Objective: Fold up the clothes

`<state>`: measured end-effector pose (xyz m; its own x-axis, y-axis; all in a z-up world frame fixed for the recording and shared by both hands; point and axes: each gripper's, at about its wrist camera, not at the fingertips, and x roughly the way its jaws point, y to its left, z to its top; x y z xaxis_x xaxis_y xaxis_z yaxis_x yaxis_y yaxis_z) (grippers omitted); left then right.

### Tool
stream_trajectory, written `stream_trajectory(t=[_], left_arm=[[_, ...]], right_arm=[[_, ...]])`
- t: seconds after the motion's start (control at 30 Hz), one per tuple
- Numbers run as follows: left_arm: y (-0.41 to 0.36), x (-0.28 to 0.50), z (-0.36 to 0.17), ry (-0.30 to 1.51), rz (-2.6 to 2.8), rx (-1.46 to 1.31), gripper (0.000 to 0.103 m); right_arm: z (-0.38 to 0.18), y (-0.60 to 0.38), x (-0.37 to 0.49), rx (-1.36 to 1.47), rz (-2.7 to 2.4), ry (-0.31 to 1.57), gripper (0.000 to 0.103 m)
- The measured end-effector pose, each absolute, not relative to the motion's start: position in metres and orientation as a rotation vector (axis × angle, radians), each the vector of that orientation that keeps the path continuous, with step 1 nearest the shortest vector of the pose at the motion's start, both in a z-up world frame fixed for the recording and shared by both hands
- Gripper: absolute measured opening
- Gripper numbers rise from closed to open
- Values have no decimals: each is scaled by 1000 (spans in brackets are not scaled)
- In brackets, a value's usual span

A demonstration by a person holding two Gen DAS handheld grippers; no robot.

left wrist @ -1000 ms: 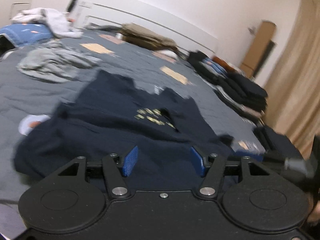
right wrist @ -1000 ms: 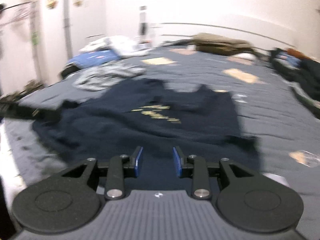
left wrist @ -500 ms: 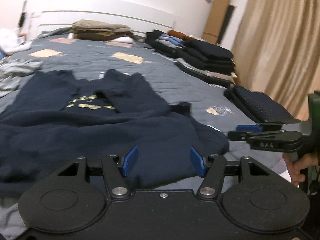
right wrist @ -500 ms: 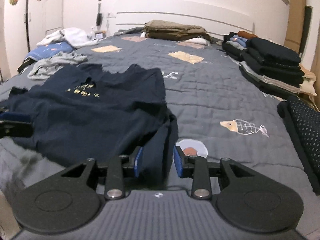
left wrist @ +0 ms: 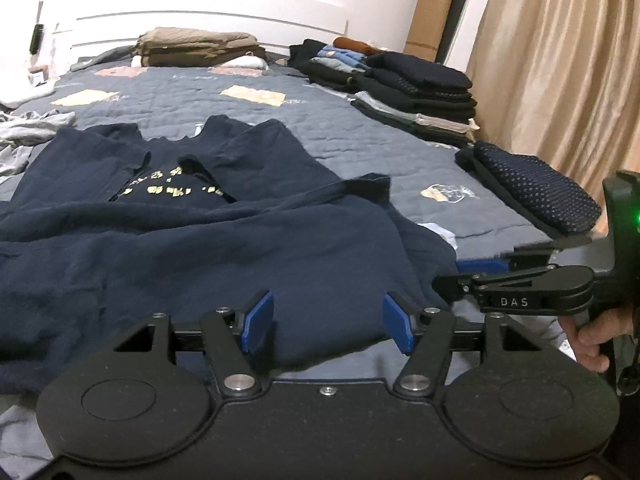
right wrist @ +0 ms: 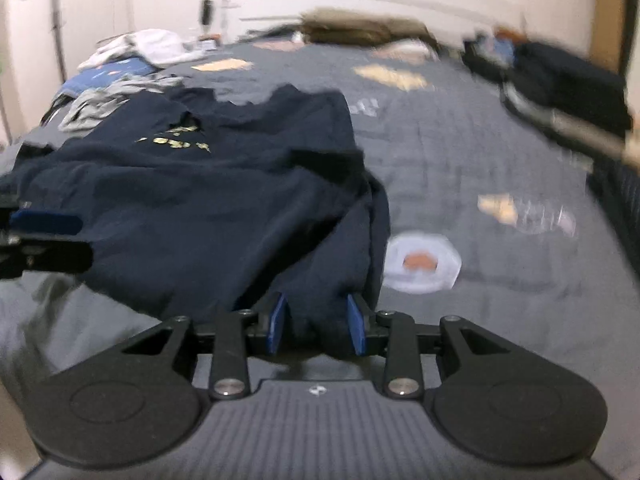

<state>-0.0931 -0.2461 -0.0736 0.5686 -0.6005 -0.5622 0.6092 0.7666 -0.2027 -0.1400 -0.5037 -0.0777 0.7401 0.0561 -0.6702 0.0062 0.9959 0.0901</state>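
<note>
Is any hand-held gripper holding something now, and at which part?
The right hand-held gripper has the navy shirt's bunched near corner between its fingers; a firm clamp cannot be told. The left hand-held gripper is open, holding nothing.

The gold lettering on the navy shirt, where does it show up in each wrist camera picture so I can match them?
Left wrist view: the gold lettering sits left of centre, upper middle, on the navy shirt.
Right wrist view: the lettering lies upper left, blurred, far beyond the right gripper.
Shared landmark: the stack of tan folded clothes by the headboard.
</note>
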Motion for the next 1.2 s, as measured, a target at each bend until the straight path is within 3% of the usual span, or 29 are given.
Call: stream_trajectory(t=[0.03,0.13,0.4,0.73,0.77,0.8,0.83,0.93,1.2], left_arm=[[-246,-91,-75,661,-708,12,60],[-249,-89,-78,679,-713,17,60],[-251,-95,-80,686,-759,36,60],[-288,-86,-94,681,-818,122,59],[-291,-84,-99,684,-806,153,53],[-295,-82,-105,687,-794,184,23],[-293,-79,-106,698,-797,173,15],[-284,-73,-102,719,-812,130,7],[-277,-69,-103,769,-797,162,6]], right_arm=[[-80,-506,-139,118,23,747,17],[-83,-515,-138,225,11,757,8],[-51,-532,-163,361,-18,648,6],[-72,-539,-159,434,-29,698,6],[-72,-539,-159,442,-31,695,6],[-71,-540,-160,447,-35,685,6],[-71,-541,-161,457,-40,679,6],[-70,-543,-162,476,-62,652,5],[-82,-554,-154,517,-79,706,6]])
